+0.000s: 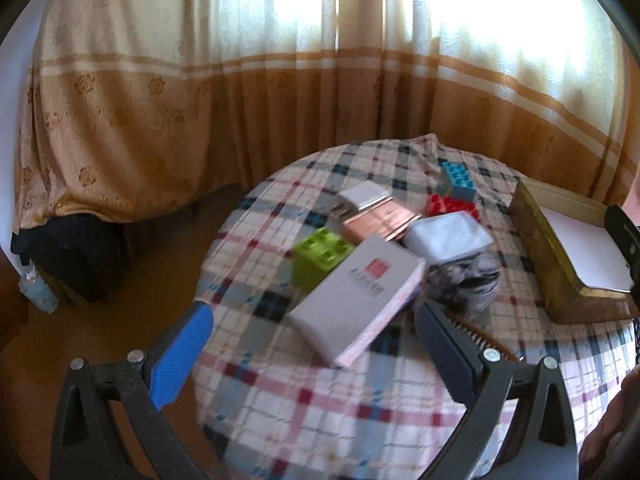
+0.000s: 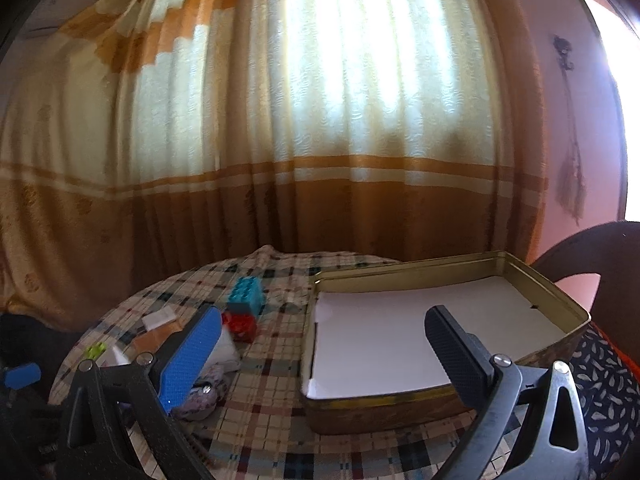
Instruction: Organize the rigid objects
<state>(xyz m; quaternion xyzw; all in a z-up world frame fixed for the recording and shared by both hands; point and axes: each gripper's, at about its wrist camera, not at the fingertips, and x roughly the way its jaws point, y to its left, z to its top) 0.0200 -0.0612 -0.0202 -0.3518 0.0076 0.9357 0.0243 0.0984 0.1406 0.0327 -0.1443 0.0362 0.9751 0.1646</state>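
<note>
On the round plaid-covered table [image 1: 304,408] lies a white flat box with a red square [image 1: 356,300], between and just beyond the fingers of my open left gripper [image 1: 314,320]. Beyond the box sit a green brick [image 1: 318,260], a copper box [image 1: 380,222], a small white box [image 1: 366,194], a pale packet [image 1: 448,238], a red brick [image 1: 450,205] and a blue brick [image 1: 460,178]. My right gripper [image 2: 324,320] is open over the front of a gold tin [image 2: 424,410] lined with white paper. The blue brick [image 2: 245,294] and red brick [image 2: 240,326] show to its left.
A crumpled grey patterned cloth [image 1: 464,280] lies by the white box, with a comb-like item [image 1: 484,338] beside my left gripper's dark finger. The gold tin [image 1: 560,280] stands at the table's right. Curtains [image 2: 320,120] hang behind; a dark chair [image 2: 588,256] stands at right.
</note>
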